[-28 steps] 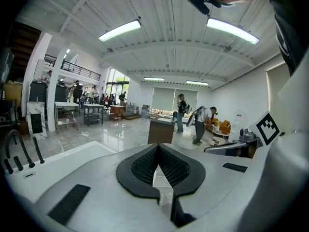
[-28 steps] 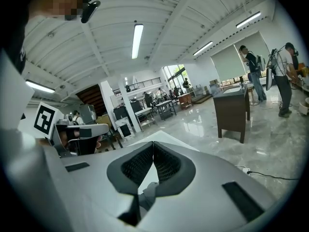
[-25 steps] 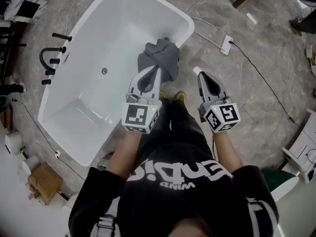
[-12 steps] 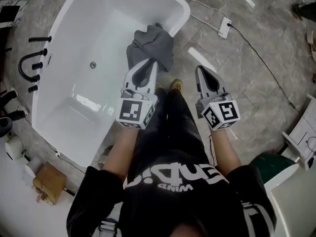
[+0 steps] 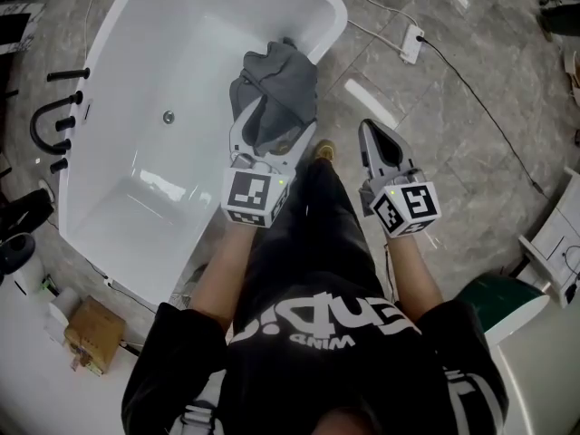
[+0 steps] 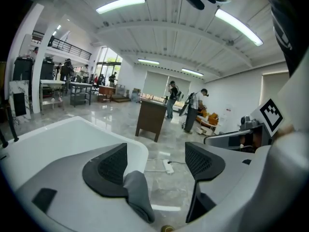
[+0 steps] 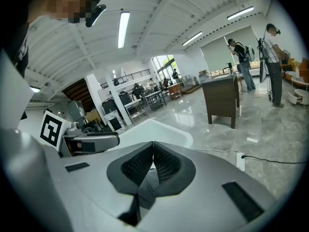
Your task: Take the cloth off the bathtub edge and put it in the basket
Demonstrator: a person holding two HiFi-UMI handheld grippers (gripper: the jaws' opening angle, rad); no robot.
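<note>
**Left gripper [image 5: 275,123] [image 6: 157,161]: opening around the cloth [image 5: 283,78] [image 6: 137,197] on the tub rim**

Holding the left gripper at the centre of the head view, forearm reaching up from the lower left, marker cube [image 5: 252,198] facing the camera. Pointing it toward the top of the frame and tipping it slightly downward at the near rim of the white bathtub [image 5: 337,12]. Having just been spreading its jaws, now keeping them wide apart, one on either side of the grey cloth. Showing, in the left gripper view, one fold of that cloth low between the pads [image 6: 113,164], close beside the left-hand one, with neither pad pressing on it.

Leaving the cloth bunched and draped over the tub rim at upper centre, part hanging inside the tub and part outside.

Holding the right gripper [image 5: 370,128] [image 7: 153,154] just right of centre, over the marbled floor [image 5: 471,161], forearm coming up from the lower right. Aiming it the same way, roughly parallel to the left one, apart from the cloth. Keeping its jaws pressed together, with nothing between them.
</note>
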